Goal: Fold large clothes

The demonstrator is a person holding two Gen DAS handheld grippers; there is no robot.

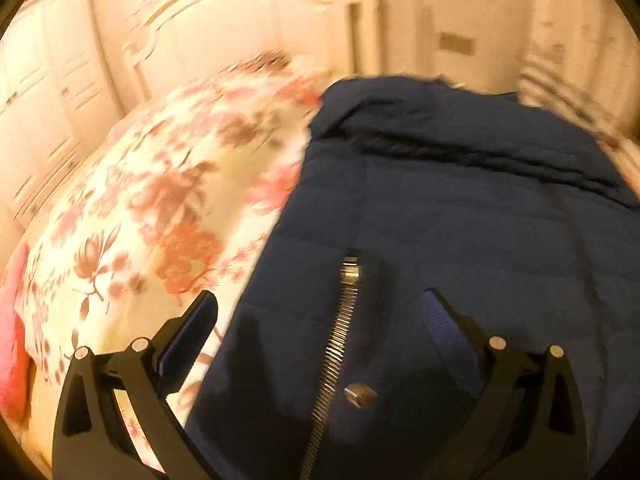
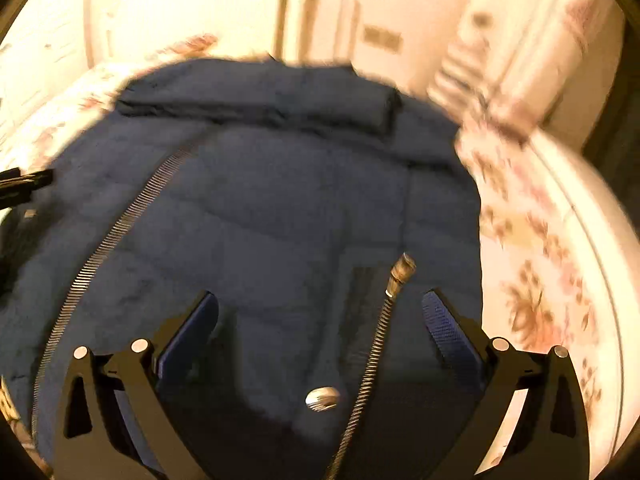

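A navy quilted jacket [image 1: 460,216] lies spread on a floral bedspread [image 1: 152,208], its far end folded over. A metal zipper [image 1: 340,332] and a snap button [image 1: 360,394] run down its near part. My left gripper [image 1: 320,308] hovers open over the jacket's left edge, nothing between its fingers. In the right wrist view the same jacket [image 2: 260,200] fills the middle, with two zipper lines [image 2: 376,352] and a snap [image 2: 322,398]. My right gripper [image 2: 320,308] is open just above the cloth. The left gripper's tip [image 2: 24,184] shows at the far left.
A white carved headboard [image 1: 224,28] stands behind the bed. White cabinet doors [image 1: 44,92] line the left wall. A pink cloth [image 1: 12,336] lies at the bed's left edge. The bed's right edge [image 2: 580,240] curves past the jacket.
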